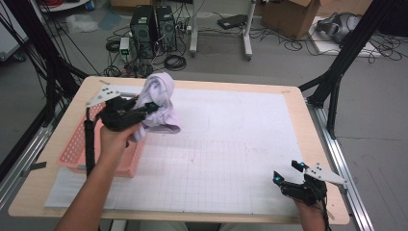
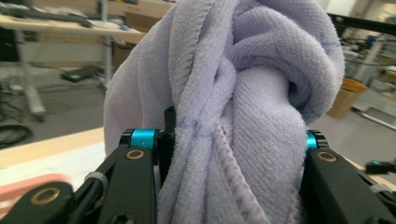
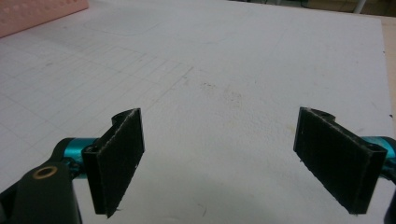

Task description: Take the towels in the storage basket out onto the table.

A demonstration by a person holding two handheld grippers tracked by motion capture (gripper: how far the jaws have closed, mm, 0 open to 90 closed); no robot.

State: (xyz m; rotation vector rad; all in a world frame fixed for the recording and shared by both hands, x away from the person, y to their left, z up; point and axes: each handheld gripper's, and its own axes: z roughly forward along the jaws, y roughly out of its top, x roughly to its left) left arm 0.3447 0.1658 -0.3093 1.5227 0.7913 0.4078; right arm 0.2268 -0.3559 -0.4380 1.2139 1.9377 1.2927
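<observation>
Right gripper (image 1: 292, 174) is parked low at about 5 o'clock on the worktop (image 1: 57, 192), just above the gridded white mat (image 1: 231, 144); in the right gripper view its fingers (image 3: 119, 163) are spread wide apart with nothing between them, bare mat below. It is well apart from the work and is best kept there until the cloth is laid out, then brought in for a free corner.

Left gripper (image 1: 144, 109) is held up at about 10 o'clock, above the near right corner of the pink basket (image 1: 77, 149). Its fingers are clamped on a bunched lavender towel (image 1: 161, 101); in the left gripper view the towel (image 2: 233, 116) is seen twisted in thick folds between the two black arms, hanging over and down past them. The towel is lifted, its lower fold drooping just over the mat edge beside the basket; whether it touches the mat cannot be told.

Step in hand is judged as: towel taken out of the basket, to be carried onto the open mat. To do it well, the grip is to be kept firm, since a thick wad is held rather than an edge and could slip. The towel should be lifted clear of the basket rim before being swung toward 3 o'clock, so the basket is not dragged. It should be lowered at mat centre, trailing end first, so the bunch can unroll instead of landing as a lump.

Beyond the worktop, computer towers (image 1: 154, 29) and cables lie on the floor.
</observation>
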